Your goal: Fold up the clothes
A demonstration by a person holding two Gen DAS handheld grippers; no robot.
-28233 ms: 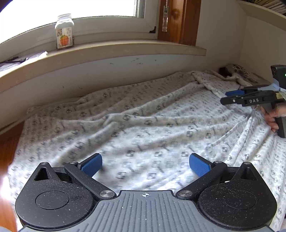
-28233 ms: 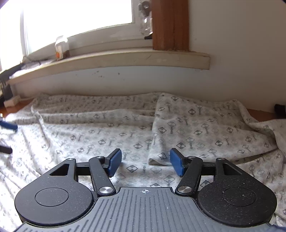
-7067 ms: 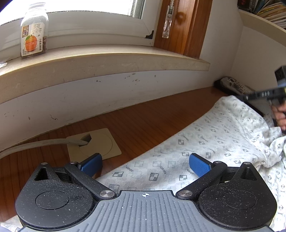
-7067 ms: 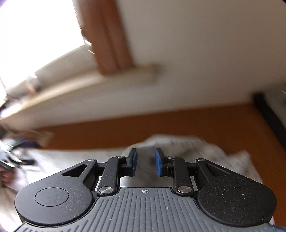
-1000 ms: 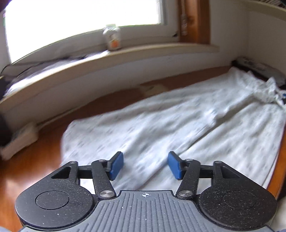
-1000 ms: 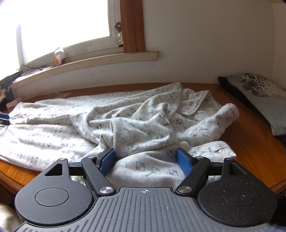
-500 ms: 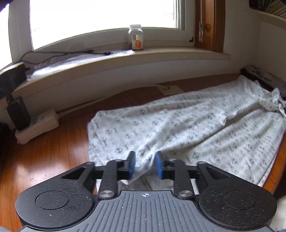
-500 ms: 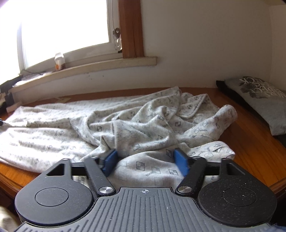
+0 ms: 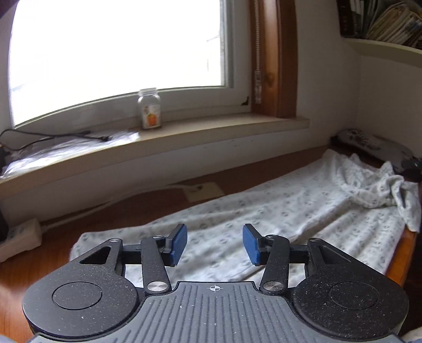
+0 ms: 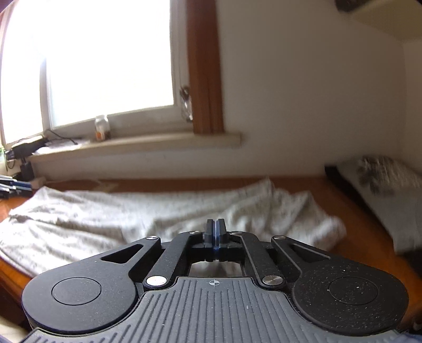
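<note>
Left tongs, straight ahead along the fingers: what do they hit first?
Most likely the patterned white garment spread on the wooden table. The left tongs tilt downward with jaws opening, nothing between them, and cloth fills the gap ahead. Depth is unclear.

A lived-in home room. Bright window with white frame and brown wooden trim [image 9: 274,58] over a beige stone sill [image 9: 184,134]; clear glass jar with orange label [image 9: 149,108] on it. Wall shelf of stacked books [image 9: 382,18]. Patterned grey cushion [image 10: 385,182] on the warm wooden surface [image 9: 147,208].
</note>
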